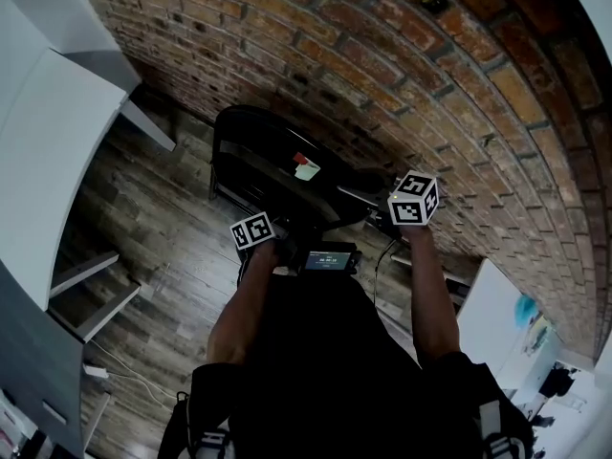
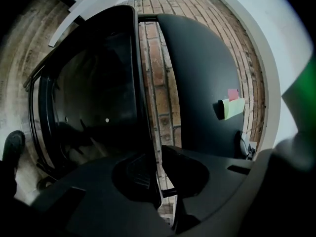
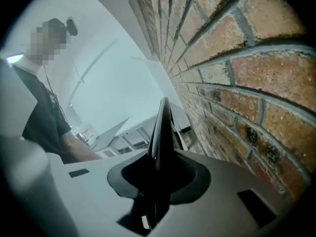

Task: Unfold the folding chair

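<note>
The black folding chair (image 1: 277, 161) stands against the brick wall with a red and a green sticky note (image 1: 306, 168) on it. In the left gripper view, my left gripper (image 2: 157, 179) is shut on a thin black edge of the seat panel (image 2: 94, 93). The rounded backrest (image 2: 202, 78) with the notes (image 2: 233, 105) lies to the right. My right gripper (image 3: 158, 179) is closed on another thin black chair edge (image 3: 162, 125) that rises straight out of its jaws. In the head view both marker cubes, left (image 1: 252, 230) and right (image 1: 414, 199), sit at the chair's near side.
The brick wall (image 1: 430, 75) runs right behind the chair. A white desk (image 1: 48, 151) and shelf legs (image 1: 96, 290) stand at the left on the wood floor (image 1: 163, 208). A white cabinet (image 1: 492, 314) is at the right. A person (image 3: 44, 117) stands in the right gripper view.
</note>
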`<control>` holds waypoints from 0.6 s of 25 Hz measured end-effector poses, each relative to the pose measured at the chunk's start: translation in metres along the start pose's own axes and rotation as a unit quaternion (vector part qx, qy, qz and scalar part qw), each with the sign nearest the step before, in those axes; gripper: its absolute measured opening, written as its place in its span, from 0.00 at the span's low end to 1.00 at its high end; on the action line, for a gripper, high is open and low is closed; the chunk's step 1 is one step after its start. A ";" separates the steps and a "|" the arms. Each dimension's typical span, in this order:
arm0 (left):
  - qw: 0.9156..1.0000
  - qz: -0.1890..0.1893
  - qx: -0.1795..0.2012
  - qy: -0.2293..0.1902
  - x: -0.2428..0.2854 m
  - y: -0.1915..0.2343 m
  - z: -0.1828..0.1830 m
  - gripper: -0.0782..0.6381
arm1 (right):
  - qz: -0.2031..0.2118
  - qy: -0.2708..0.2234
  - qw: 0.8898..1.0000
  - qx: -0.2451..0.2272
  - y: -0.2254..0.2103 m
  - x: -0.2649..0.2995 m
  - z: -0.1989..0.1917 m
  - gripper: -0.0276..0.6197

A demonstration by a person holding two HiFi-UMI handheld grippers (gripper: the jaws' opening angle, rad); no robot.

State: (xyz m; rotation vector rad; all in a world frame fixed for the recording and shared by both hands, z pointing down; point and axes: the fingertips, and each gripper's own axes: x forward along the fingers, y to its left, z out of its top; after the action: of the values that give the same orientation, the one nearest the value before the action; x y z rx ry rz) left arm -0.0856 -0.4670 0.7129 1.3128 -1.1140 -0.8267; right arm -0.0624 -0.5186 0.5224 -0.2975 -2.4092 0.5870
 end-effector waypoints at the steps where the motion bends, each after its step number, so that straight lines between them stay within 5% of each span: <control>1: 1.000 -0.003 0.001 0.003 -0.003 0.000 0.000 0.18 | -0.002 -0.008 1.000 -0.003 0.005 0.001 0.000 0.19; 15: 0.999 -0.025 -0.016 0.032 -0.054 0.001 -0.021 0.16 | -0.044 -0.031 0.998 -0.041 0.072 0.017 -0.016 0.19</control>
State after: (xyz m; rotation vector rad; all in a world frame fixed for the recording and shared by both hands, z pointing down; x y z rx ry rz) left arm -0.0824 -0.4093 0.7074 1.3361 -1.0187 -0.8301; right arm -0.0606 -0.4444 0.5077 -0.2086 -2.4952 0.4654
